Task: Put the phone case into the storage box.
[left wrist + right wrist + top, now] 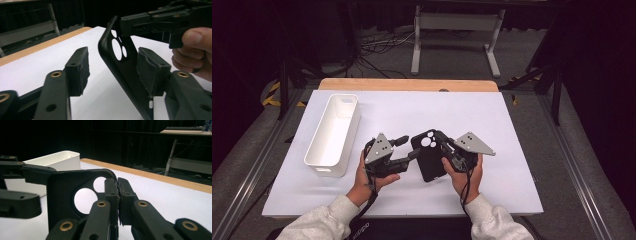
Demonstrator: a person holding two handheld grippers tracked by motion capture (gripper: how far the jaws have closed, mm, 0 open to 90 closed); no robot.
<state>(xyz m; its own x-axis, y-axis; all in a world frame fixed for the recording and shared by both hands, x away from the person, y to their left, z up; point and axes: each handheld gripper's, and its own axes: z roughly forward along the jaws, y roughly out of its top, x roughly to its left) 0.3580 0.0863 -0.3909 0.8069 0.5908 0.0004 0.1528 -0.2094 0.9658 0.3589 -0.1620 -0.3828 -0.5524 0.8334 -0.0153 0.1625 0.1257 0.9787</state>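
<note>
A black phone case [430, 161] with round camera cut-outs is held tilted above the white table top [492, 125]. My right gripper [441, 140] is shut on the case's top edge beside the cut-outs, its two pads pressed together on the case wall [117, 187]. My left gripper [408, 148] is open at the case's left side. In the left gripper view the case [125, 72] stands between its spread jaws, close to the right pad [150, 67] and well apart from the left pad [80, 67]. A hand grips each gripper.
A long white bin [333, 134] stands at the table's left, also visible as the white bin [53, 161] behind the case. A wooden edge [407, 84] borders the far side. Cables and a metal frame [457, 30] lie on the floor beyond.
</note>
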